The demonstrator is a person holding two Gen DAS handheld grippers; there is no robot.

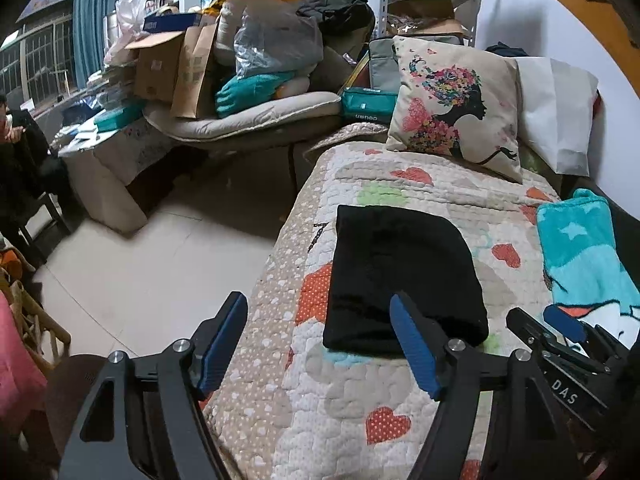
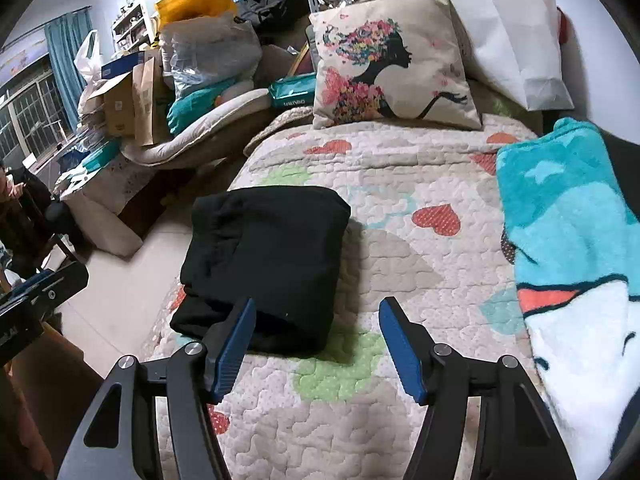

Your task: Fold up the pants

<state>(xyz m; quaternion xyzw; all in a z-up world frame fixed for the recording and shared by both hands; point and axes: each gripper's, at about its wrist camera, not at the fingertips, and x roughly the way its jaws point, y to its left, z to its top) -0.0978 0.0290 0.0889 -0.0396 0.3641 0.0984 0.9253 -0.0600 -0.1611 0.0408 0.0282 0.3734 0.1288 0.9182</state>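
Observation:
The black pants (image 1: 400, 276) lie folded into a compact rectangle on the heart-patterned quilt (image 1: 360, 392), near its left edge. They also show in the right wrist view (image 2: 268, 264). My left gripper (image 1: 320, 312) is open and empty, held just in front of the pants' near edge. My right gripper (image 2: 316, 316) is open and empty, above the quilt (image 2: 400, 240) at the pants' near right corner. The right gripper also shows at the right of the left wrist view (image 1: 560, 328).
A cushion with a floral woman print (image 1: 452, 108) and a white pillow (image 1: 556, 112) sit at the bed's far end. A turquoise blanket (image 2: 568, 248) lies on the right. Boxes and bags (image 1: 224, 52) pile up beyond the tiled floor (image 1: 152, 264). A person (image 1: 16, 148) sits at far left.

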